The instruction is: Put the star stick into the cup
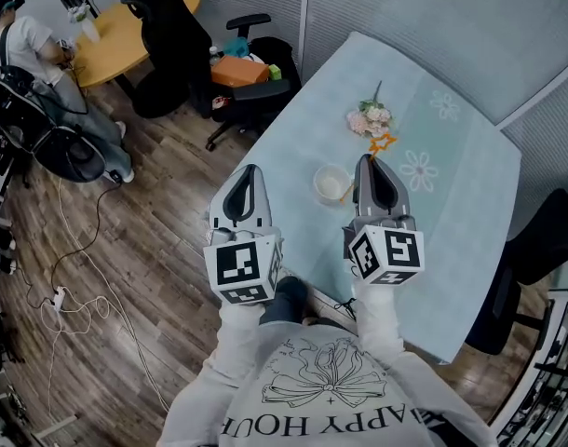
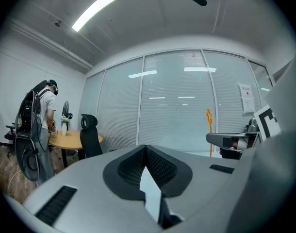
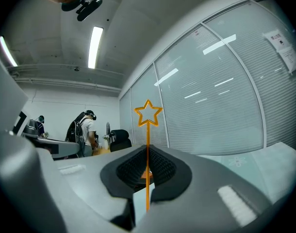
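Scene: A person stands at a pale blue bench (image 1: 456,250) with a tool in each hand, both raised near its front edge.

Right hand-held gripper (image 3: 148,148): Its jaws are closed on the star stick (image 3: 148,135). The thin orange shaft is pinched between the ribbed pads, and the outlined star stands clear beyond the tips.

Left hand-held gripper (image 2: 145,147): The jaws are drawn together with nothing between them. It is held off to the left, beside the bench's edge, and takes no part in the work.

Star stick: It is off the bench, carried by the right tool. In the head view the star shows just past that tool's nose, near a pink flower sprig (image 1: 370,119) lying on the cloth.

Cup (image 1: 332,184): Small, white and upright on the bench, it sits just to the left of the right tool's nose. Its mouth is open and looks empty.

Step in hand: This looks like the carry to the cup — the stick is gripped but not yet inside.

Doing it well: Only the star end projects freely, so that end probably has to lead. Bring the nose across to the left until the star is over the cup's mouth, then tip the tool downward so the shaft points into the opening. Lower the star past the rim before easing the jaws apart.

Watch for: The cup looks light, so a nudge from the tool's nose or a stick caught on the rim could tip it. The empty left tool is free to steady the cup wall if needed.
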A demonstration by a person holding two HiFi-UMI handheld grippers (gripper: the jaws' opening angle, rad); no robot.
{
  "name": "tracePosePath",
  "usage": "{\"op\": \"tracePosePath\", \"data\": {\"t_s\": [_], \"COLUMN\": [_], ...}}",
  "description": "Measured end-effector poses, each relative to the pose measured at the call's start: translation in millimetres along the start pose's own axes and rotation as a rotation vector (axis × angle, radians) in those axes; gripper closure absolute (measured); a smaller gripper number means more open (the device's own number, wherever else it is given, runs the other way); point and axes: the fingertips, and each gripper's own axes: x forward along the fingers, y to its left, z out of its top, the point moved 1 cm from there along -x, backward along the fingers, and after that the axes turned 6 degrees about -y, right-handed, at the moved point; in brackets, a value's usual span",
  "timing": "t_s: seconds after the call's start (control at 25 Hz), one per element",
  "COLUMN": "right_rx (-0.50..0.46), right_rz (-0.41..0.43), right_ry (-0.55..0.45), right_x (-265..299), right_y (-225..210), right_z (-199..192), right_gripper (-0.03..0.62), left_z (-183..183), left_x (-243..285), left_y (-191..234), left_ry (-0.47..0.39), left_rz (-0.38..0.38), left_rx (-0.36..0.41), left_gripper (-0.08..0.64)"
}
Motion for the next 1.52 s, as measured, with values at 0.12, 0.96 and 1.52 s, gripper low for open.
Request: {"op": "tracePosePath", "data": {"t_s": [0.12,0.96,1.52], "right_rx": [-0.007,-0.015,0.04], "right_rz": [-0.014,-0.095,-0.078], "right_ry": [0.016,0.172,0.302], "right_x": [17.5,71.1,78.0], "right_y": [-2.6,-42.1,-60.9], "right_z": [-12.1,-97.5,-159.2], "right_gripper": [0.575,0.575,0.575], "left_z": [-9.5,-91.7,-147.3], "left_x": [21.0,98.8,114.9], "left_y": [8.7,10.4,4.0], "left_ry": [0.02,0.197,0.304], "left_rz": [-0.017,-0.11,-0.084], "left_rx": [-0.008,-0.05,-0.08], "left_gripper": [0.554,0.554,0.554]}}
